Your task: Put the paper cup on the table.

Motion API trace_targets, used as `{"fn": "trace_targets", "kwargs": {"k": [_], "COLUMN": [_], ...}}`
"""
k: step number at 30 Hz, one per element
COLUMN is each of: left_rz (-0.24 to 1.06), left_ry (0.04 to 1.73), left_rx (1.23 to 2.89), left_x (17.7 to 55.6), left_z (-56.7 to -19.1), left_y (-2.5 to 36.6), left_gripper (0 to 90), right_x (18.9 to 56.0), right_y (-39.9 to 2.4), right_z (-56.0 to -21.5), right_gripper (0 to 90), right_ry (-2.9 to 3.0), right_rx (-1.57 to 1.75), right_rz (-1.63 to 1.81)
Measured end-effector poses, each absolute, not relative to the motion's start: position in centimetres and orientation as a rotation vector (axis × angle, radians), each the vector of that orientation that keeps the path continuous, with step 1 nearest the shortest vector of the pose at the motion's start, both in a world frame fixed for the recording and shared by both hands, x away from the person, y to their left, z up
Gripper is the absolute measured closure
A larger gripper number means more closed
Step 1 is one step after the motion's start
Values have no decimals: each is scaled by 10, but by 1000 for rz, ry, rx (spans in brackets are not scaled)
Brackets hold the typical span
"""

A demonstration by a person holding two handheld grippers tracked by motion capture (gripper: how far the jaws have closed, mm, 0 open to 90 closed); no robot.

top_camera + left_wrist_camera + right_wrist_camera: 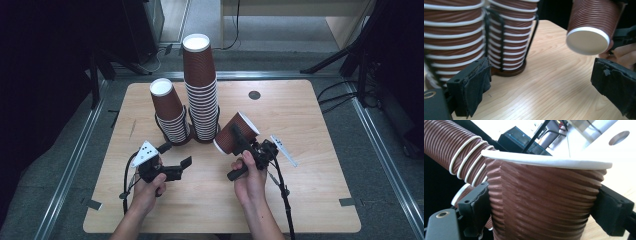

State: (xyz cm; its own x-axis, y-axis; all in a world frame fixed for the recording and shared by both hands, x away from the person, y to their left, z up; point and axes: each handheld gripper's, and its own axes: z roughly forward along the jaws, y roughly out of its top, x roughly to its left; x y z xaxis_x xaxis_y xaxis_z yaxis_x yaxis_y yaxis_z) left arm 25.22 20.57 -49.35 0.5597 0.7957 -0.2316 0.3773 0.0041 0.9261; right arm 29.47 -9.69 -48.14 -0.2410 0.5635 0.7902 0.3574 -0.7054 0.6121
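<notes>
Your left tool [176, 161] gapes empty over the near wooden surface [300, 200]. Your right tool [239, 136] clamps a tilted brown cup [235, 133], lifted just right of two racked cup stacks [200, 90]. Beyond lies grey floor [280, 60]. The left gripper view shows the cup's white base.

cup stacks [192, 100] block rear, front table [210, 200] open

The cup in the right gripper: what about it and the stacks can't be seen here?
- Inside of the cup: the high view shows its side and rim, the left gripper view its base.
- Cup's lower part: cut off by the bottom edge in the right gripper view.
- Stack tops: cut off by the top edge in the left gripper view.
- Number of cups in the tall stack: rims too fine to count.
</notes>
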Motion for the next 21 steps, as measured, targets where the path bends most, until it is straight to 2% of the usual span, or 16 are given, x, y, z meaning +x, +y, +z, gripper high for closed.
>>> {"fn": "trace_targets", "kwargs": {"k": [21], "left_rz": [521], "left_ry": [1232], "left_rx": [1590], "left_x": [245], "left_z": [-526], "left_y": [269], "left_gripper": [31], "right_x": [299], "right_y": [-100], "right_z": [-463], "right_gripper": [135], "right_ry": [1363], "right_rx": [1356], "right_rz": [2014]}}
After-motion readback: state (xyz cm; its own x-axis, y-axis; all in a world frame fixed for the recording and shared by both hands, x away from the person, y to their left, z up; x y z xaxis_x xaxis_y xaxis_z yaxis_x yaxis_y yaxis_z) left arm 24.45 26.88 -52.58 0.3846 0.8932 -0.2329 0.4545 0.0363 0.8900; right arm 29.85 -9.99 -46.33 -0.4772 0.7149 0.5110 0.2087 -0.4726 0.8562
